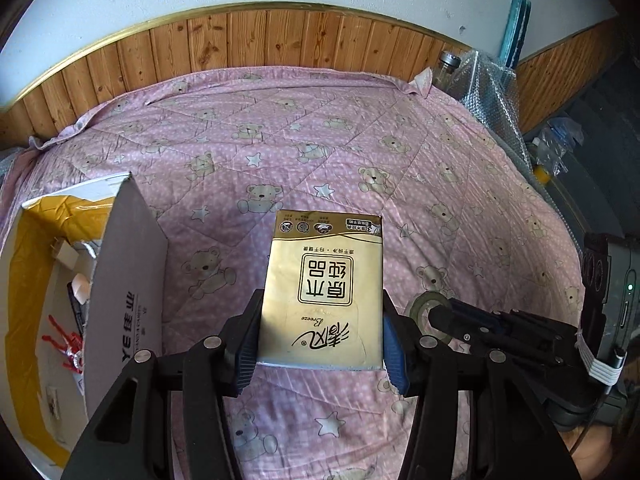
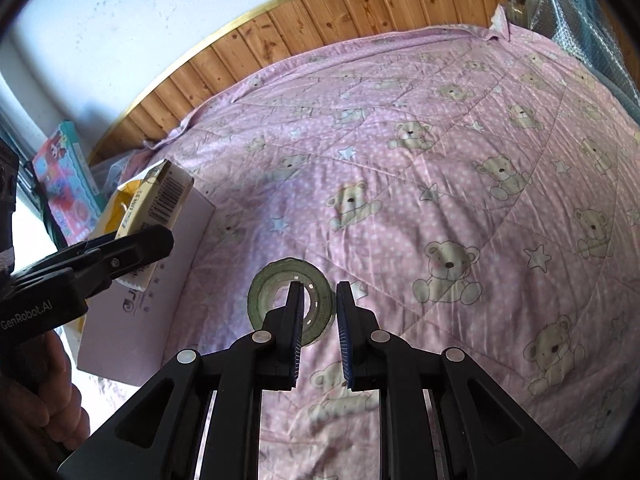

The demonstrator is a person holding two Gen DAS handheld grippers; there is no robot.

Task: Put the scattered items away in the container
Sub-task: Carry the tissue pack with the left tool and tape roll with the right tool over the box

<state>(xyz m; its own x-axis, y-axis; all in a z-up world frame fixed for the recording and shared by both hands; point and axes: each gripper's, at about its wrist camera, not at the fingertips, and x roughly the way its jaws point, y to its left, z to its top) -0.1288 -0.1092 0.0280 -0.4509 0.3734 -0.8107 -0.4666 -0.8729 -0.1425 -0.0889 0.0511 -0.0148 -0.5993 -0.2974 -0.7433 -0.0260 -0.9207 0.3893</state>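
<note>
Quilt [image 1: 360, 128] lies open (box [image 1: 128, 280] left); left tool [image 1: 320, 332] grips tissue pack [image 1: 324, 280].

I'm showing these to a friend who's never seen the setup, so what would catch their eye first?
Most striking is the gold tissue pack clamped in the left gripper, held above the pink teddy-bear quilt next to the open cardboard box. Next comes the roll of tape lying on the quilt, with the right gripper open and one finger reaching into its hole.
</note>
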